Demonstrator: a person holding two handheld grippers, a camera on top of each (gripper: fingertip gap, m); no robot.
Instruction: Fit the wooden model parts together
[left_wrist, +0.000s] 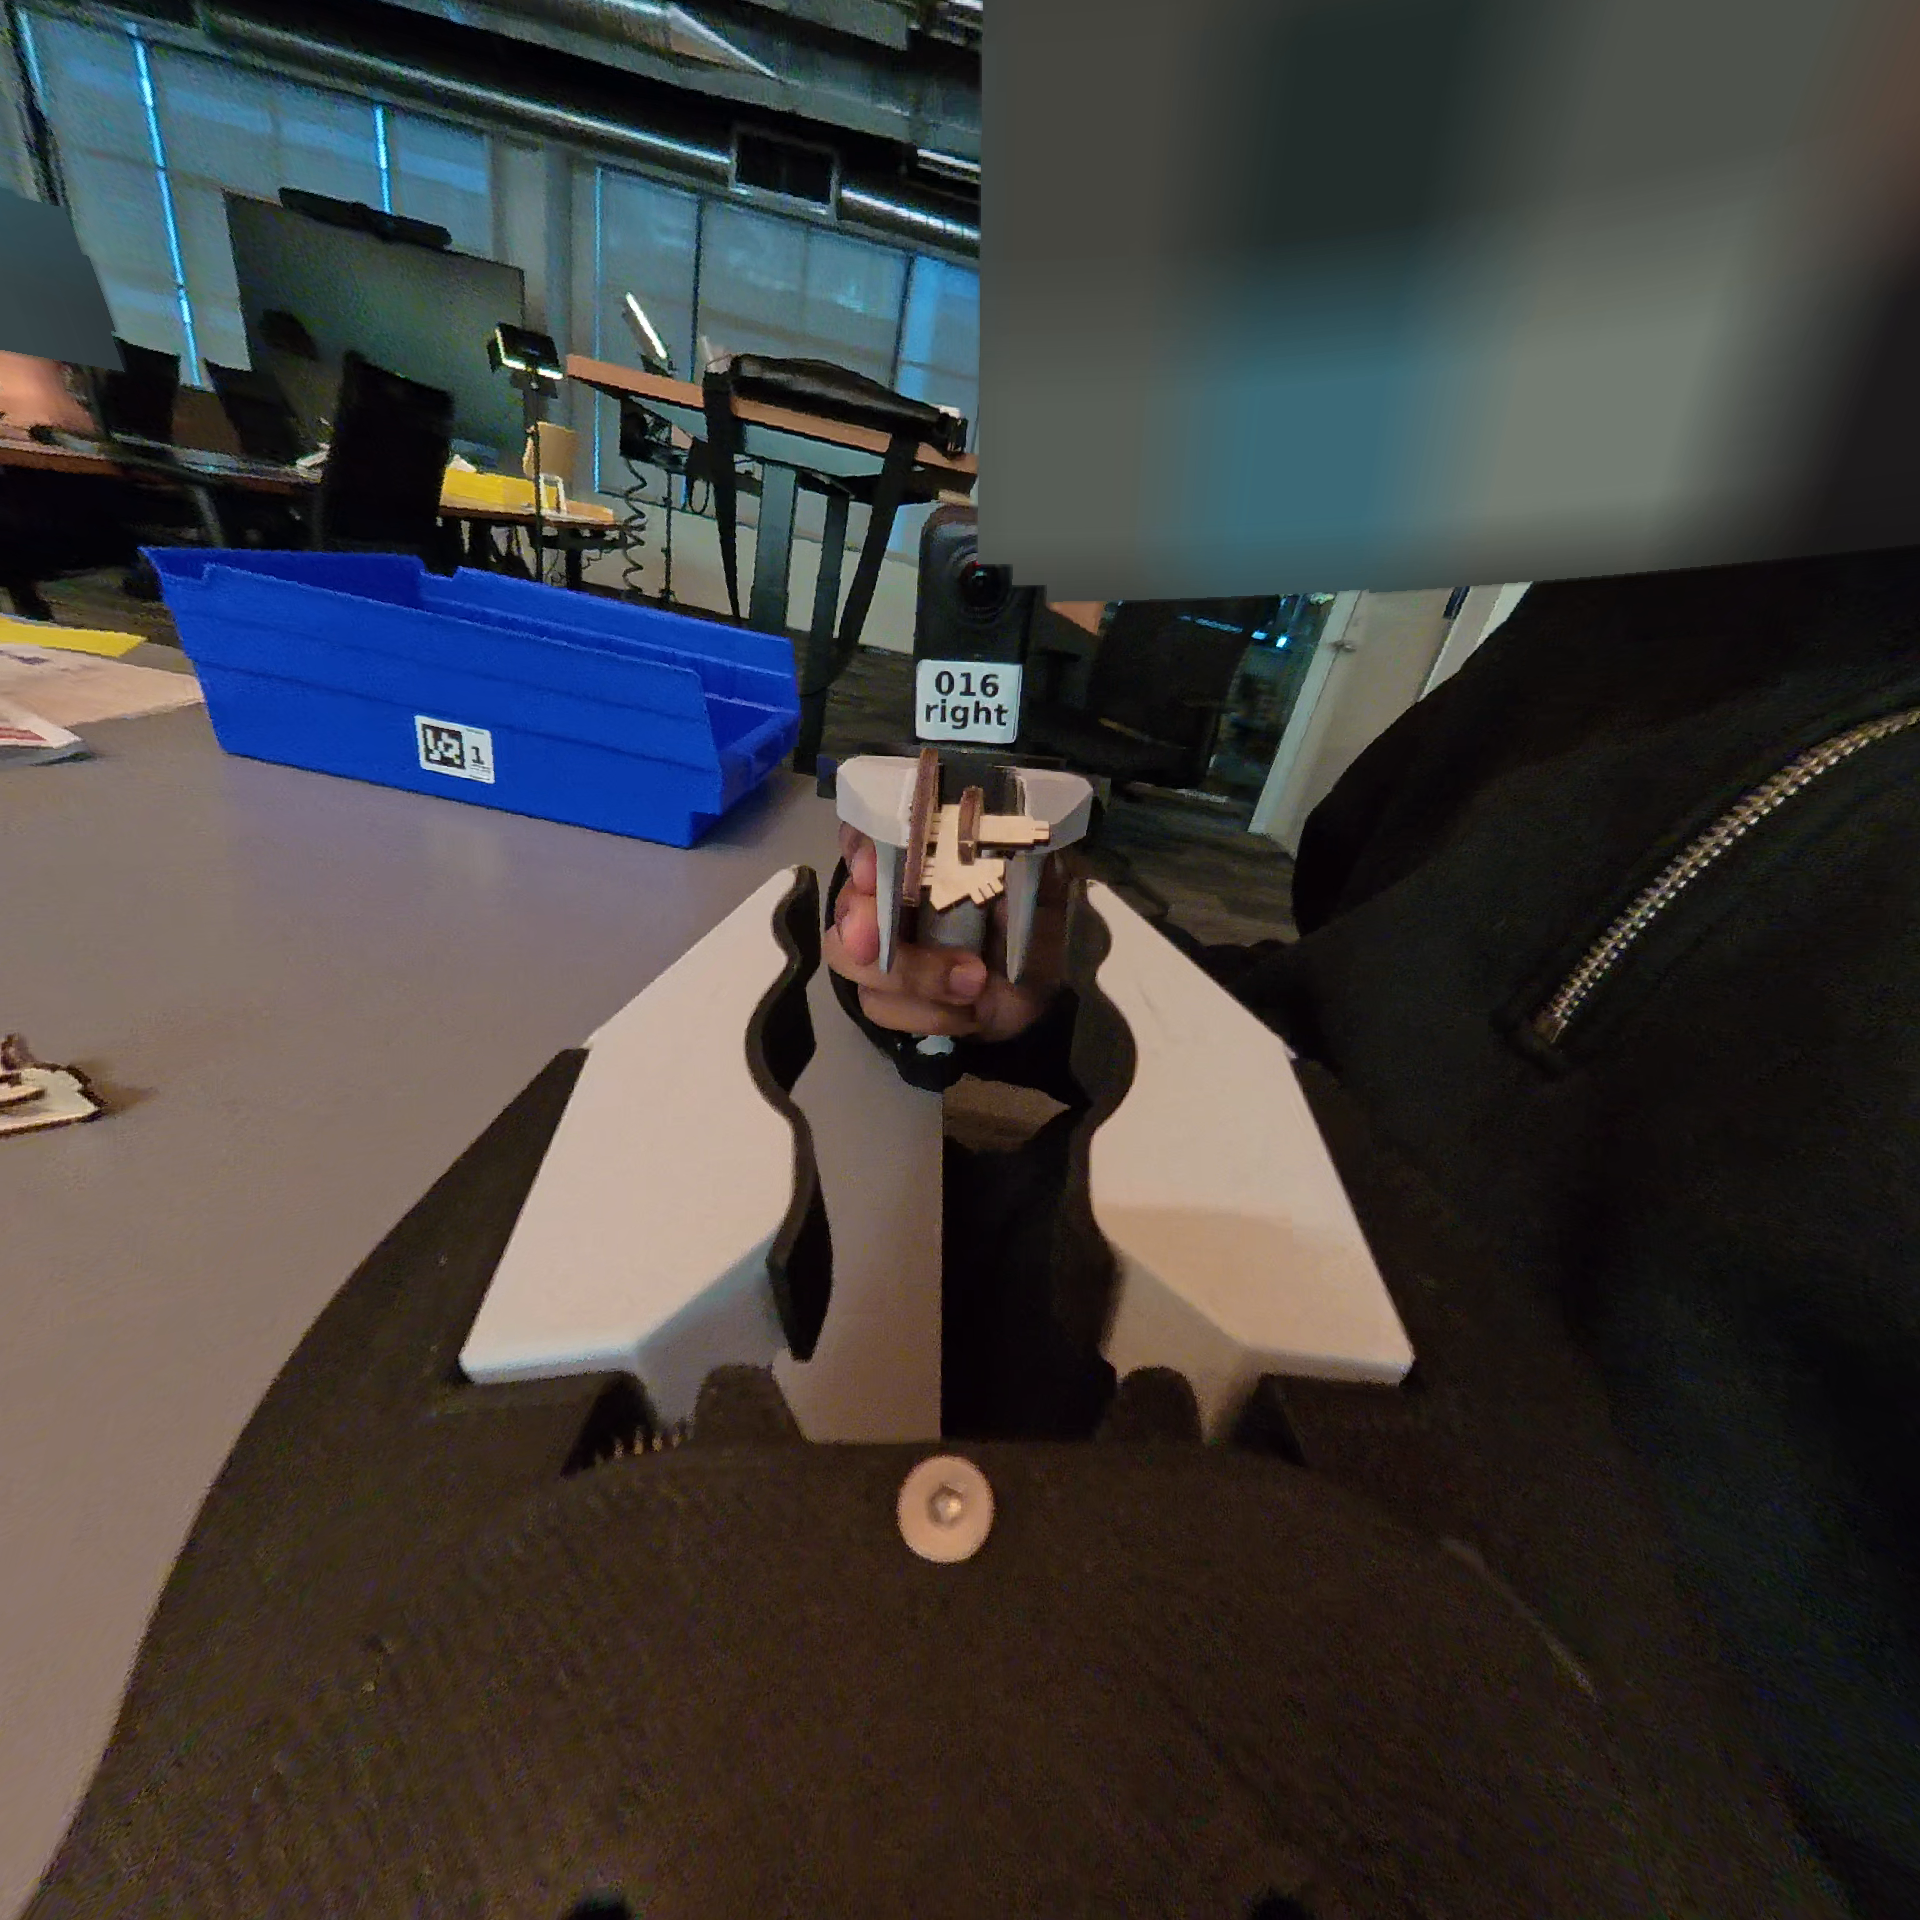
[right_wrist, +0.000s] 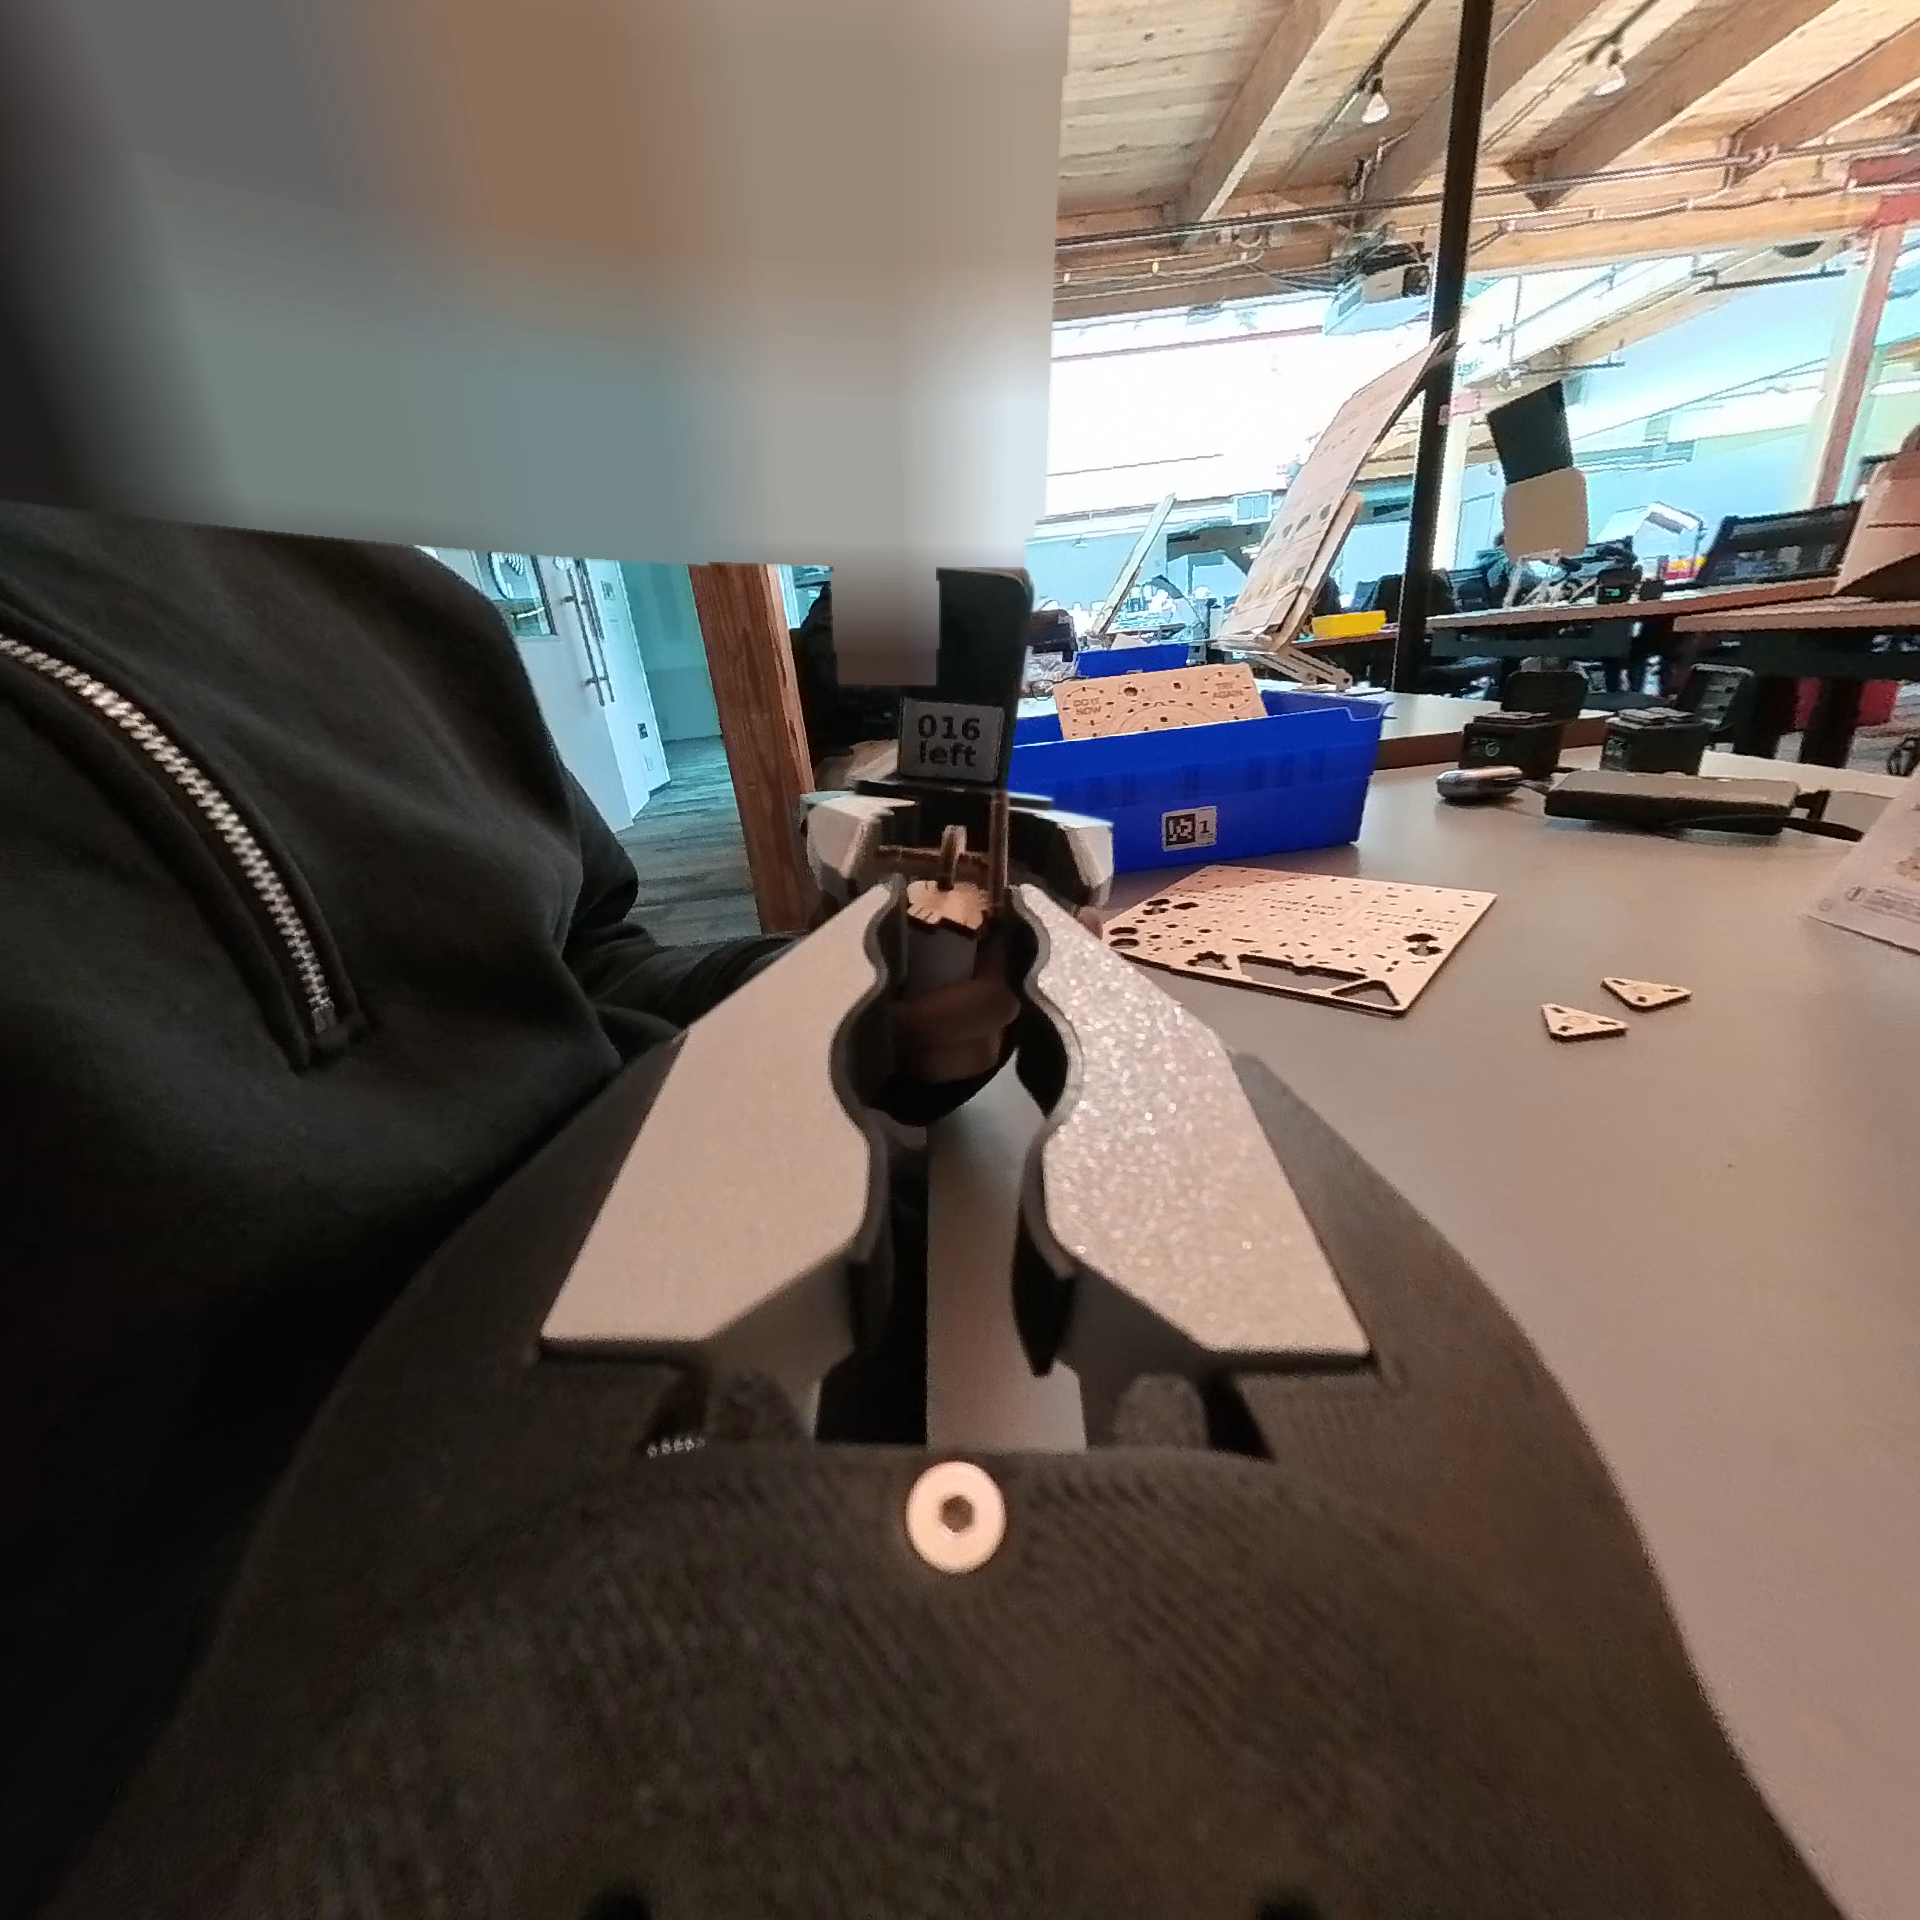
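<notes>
Open workshop, timber ceiling, desks behind. Grey bench runs past the person, whose dark zipped jacket fills the space off its near edge. A blue bin sits toward the far edge. A cut-out wooden sheet lies flat nearer in, with two small wooden triangles beside it. Both tools are raised off the bench, level, nose to nose in front of the chest. The left gripper is released: its jaws stand wide, nothing between the pads, and its tips flank the nose of the other tool. The right gripper is clenched on a small wooden assembly of disc, cross axle and toothed wheel. The disc lies flat against one finger and the axle end reaches the other. A hand wraps the handle below. Judgement: the parts look thin and friction-fitted, so steady light pressure and square alignment suit them; twisting could shear the axle.
</notes>
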